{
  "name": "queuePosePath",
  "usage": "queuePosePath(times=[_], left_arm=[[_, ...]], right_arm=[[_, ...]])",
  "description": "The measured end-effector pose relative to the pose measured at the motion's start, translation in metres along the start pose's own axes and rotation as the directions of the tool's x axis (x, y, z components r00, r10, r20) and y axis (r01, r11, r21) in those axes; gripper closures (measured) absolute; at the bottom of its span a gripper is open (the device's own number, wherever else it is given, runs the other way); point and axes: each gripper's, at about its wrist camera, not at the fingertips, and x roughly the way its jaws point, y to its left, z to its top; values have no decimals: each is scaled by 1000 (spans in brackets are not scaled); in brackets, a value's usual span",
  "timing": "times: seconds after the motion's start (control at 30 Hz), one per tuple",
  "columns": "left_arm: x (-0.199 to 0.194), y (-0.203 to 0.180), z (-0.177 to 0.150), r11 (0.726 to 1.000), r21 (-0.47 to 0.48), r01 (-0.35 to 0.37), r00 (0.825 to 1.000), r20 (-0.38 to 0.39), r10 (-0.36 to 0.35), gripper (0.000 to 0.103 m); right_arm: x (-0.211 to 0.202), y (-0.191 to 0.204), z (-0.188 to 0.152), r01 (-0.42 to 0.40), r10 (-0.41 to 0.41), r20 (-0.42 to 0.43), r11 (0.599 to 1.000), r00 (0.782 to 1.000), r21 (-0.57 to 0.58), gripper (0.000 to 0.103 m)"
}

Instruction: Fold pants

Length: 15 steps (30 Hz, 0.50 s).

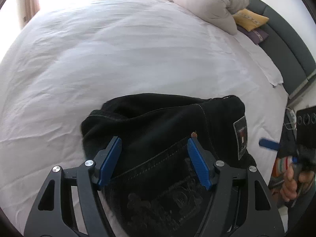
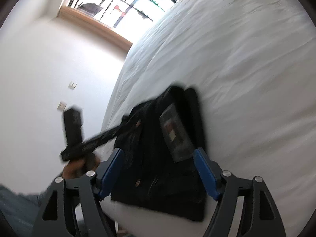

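Pants [image 1: 158, 122] folded on a white bed [image 1: 118, 55].
Left gripper [image 1: 154, 150] and right gripper [image 2: 158, 164] spread empty; window [image 2: 118, 2] and, seemingly, pillows [image 1: 250, 19] beyond.

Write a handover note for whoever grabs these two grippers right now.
Left gripper: open, holding nothing, poised over the near end of the black pants.
Right gripper: open, empty; its view is motion-blurred, aimed at the pants from the side.
Pants: lying on the white bed sheet near the edge of the bed, already folded into a thick, compact bundle with the waistband label facing up.
Done: the main folds appear made.
Left: probably only a check that the edges line up and a light flattening; I cannot tell from here if another fold is intended.
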Motion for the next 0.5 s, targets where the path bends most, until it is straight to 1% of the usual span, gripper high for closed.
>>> queuePosePath(times=[0.07,0.13,0.17,0.2,0.23,0.3,0.37,0.43,0.5], left_arm=[[-12,-2,-1,999,6,-37,999,2,37,35],[-21,-3,-2,998,18,-64,998,5,64,35],[-25,-3,-3,997,23,-78,997,1,78,34],[-29,-3,-5,996,25,-84,996,-4,84,34],[-31,1,-7,996,18,-83,996,-14,83,34],[-37,9,-13,995,-4,-98,995,-26,97,34],[-38,17,-18,993,-15,-118,993,-33,117,34],[-36,26,-24,990,-23,-141,989,-57,140,34],[-32,33,-30,989,-39,-146,987,-76,142,34]], right_arm=[[6,-6,11,31,-31,2,999,1000,20,24],[21,-9,19,40,-40,-22,999,999,19,24],[35,-2,19,41,-41,-41,999,998,15,24],[37,-8,19,41,-41,-69,999,997,10,24],[49,-4,17,51,-50,-92,999,994,1,24],[74,-4,20,91,-92,-128,996,988,-9,24],[84,-5,21,113,-112,-145,994,983,-4,24],[94,-3,22,131,-131,-150,991,980,-14,23],[97,0,17,145,-148,-151,989,977,-31,23]])
